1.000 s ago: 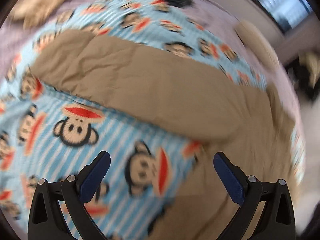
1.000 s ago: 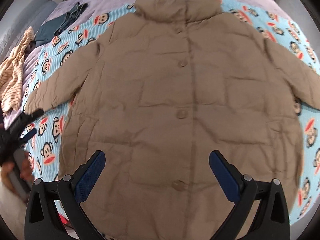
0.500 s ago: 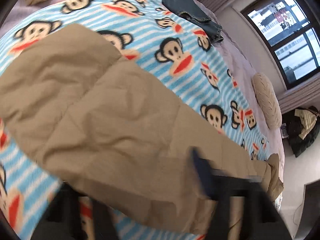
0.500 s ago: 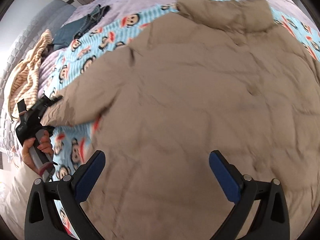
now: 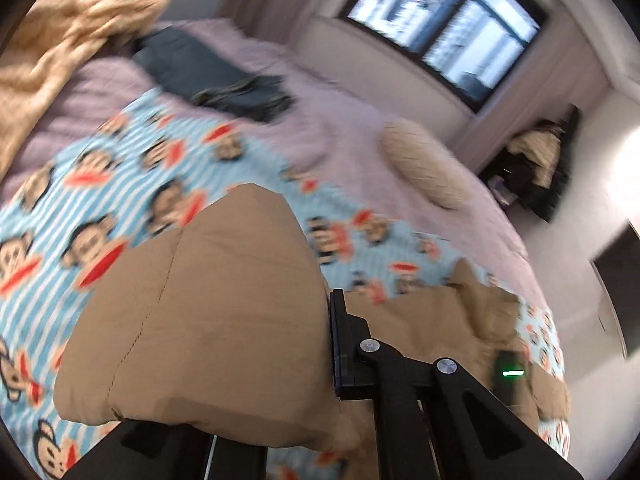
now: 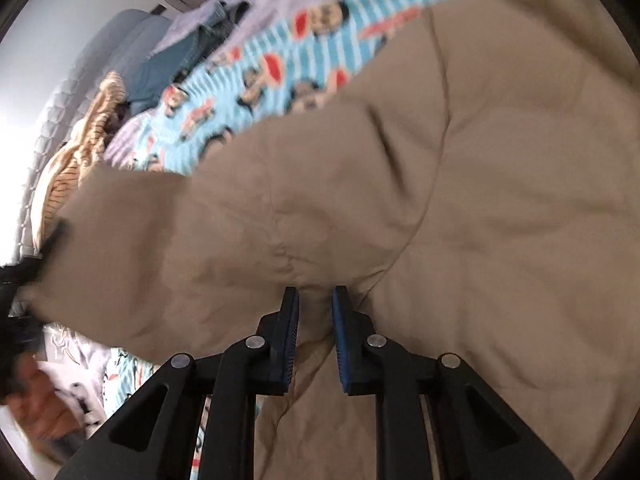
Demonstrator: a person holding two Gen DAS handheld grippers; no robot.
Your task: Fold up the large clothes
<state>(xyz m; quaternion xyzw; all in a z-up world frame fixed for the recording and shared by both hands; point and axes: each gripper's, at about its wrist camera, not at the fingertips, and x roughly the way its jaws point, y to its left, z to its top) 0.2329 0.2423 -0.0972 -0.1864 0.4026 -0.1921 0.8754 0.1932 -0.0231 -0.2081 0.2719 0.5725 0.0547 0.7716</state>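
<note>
A large tan padded jacket (image 6: 500, 208) lies spread on a bed. In the left wrist view its sleeve end (image 5: 208, 320) is raised off the blanket and drapes over my left gripper (image 5: 326, 332), which is shut on it; one finger is buried under the fabric. In the right wrist view my right gripper (image 6: 316, 304) presses down near where that sleeve meets the body. Its jaws are closing, with a pinched ridge of jacket fabric between the blue pads (image 6: 290, 320). The left gripper (image 6: 28, 268) shows blurred at the sleeve's far end.
A blue striped monkey-print blanket (image 5: 80, 208) covers a lilac bedspread (image 5: 348, 132). Dark jeans (image 5: 212, 76) and a beige striped garment (image 5: 60, 52) lie beyond the jacket, a pillow (image 5: 424, 164) near the window. A person's hand (image 6: 40, 404) is low left.
The left gripper went from open above the blanket to shut on the sleeve end and lifted it. The right gripper dropped toward the jacket's sleeve side and closed on a fold.
</note>
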